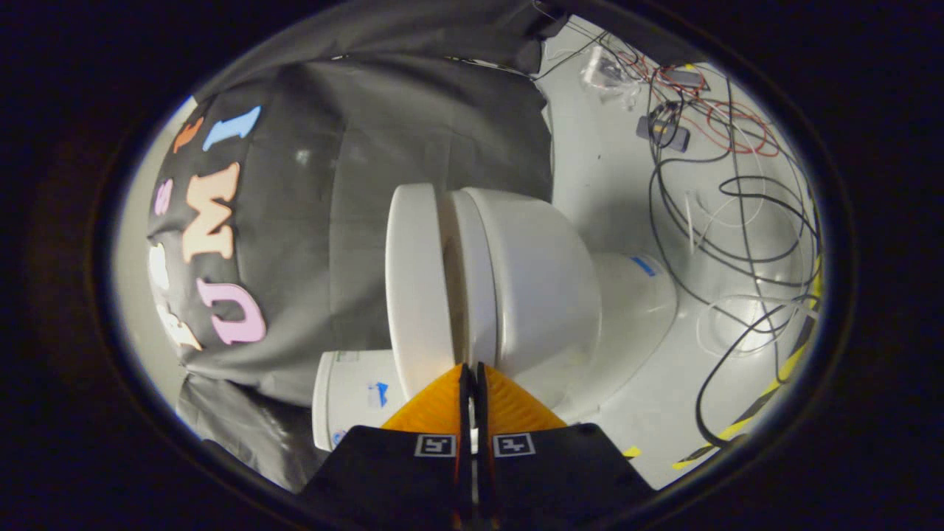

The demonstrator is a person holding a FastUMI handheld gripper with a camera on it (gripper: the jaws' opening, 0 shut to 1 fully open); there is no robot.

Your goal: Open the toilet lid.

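We bring the hand-held gripper, its fingers pressed nearly together and holding nothing, up to the gap between the toilet lid and the seat just ahead, so next we likely wedge in and lift.

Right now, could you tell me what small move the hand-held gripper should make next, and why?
Probably ease the hand-held gripper forward into the gap between the lid and the seat. Its fingers are together, their tips sit right at that narrow gap, and the lid is only slightly lifted off the seat.
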